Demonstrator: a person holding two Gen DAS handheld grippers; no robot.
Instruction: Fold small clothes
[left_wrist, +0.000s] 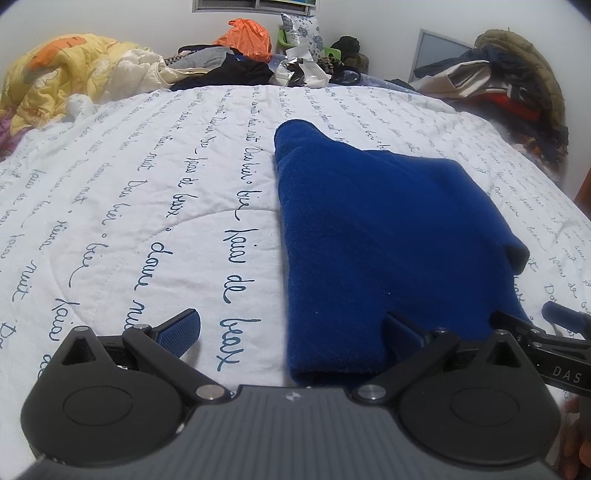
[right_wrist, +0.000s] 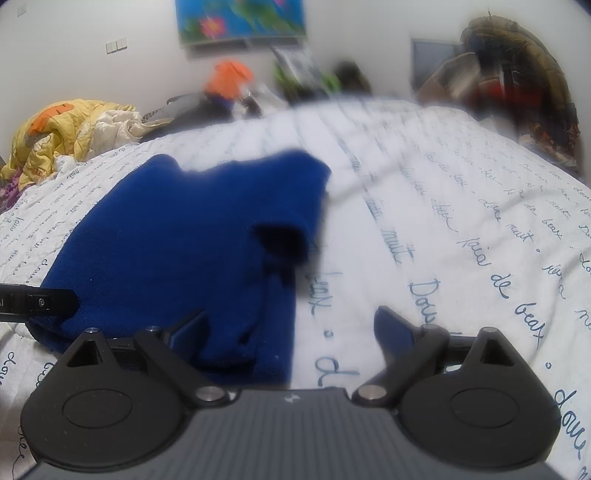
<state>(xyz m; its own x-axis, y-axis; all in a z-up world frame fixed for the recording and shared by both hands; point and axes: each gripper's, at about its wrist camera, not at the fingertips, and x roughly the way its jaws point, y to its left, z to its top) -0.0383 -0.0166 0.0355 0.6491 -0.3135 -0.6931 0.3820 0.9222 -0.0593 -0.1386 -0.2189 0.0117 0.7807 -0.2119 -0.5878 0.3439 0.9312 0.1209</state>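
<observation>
One blue garment lies folded on the white script-printed quilt | left gripper spread over garment's near left edge, pinching nothing | right gripper spread at its near right edge, empty | beyond garment: yellow blanket, orange bag, coat pile, white wall

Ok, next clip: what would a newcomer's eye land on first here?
The deep blue garment, folded flat on the white quilt printed with cursive script, stands out at once. Both grippers, left and right, sit open at its near edge, gripping nothing. Behind, a yellow comforter and an orange bag top the clutter along the wall.
</observation>
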